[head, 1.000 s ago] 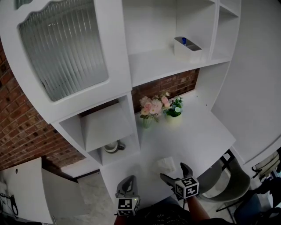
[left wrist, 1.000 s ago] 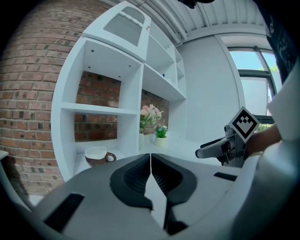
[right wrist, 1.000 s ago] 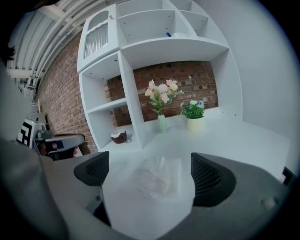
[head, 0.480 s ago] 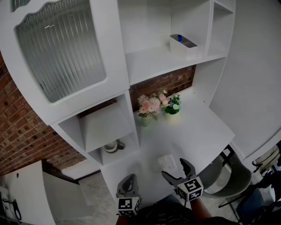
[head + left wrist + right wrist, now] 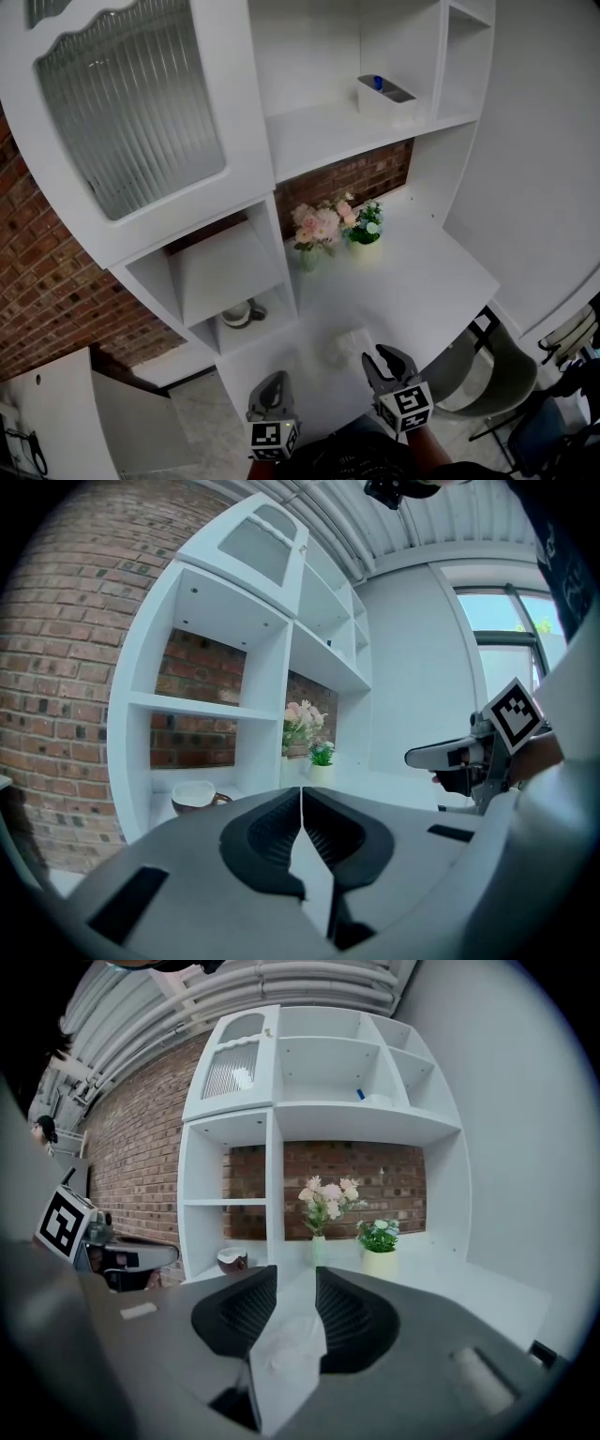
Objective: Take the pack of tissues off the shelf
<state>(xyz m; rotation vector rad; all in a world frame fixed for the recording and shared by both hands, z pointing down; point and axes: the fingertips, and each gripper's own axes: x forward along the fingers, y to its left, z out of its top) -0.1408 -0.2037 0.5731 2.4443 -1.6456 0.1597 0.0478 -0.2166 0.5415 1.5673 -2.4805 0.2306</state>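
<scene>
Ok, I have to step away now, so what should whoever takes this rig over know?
Left hand-held gripper: shut, empty.
Right hand-held gripper: jaws narrowly apart, just been closing, nothing gripped.
Pack of tissues: lying on the white desktop just ahead of the right hand-held gripper, apparently clear of its jaws.
Done: the pack appears to be off the shelves and released.
Left: probably nothing but to withdraw.

No legible text, label or number anywhere.
</scene>
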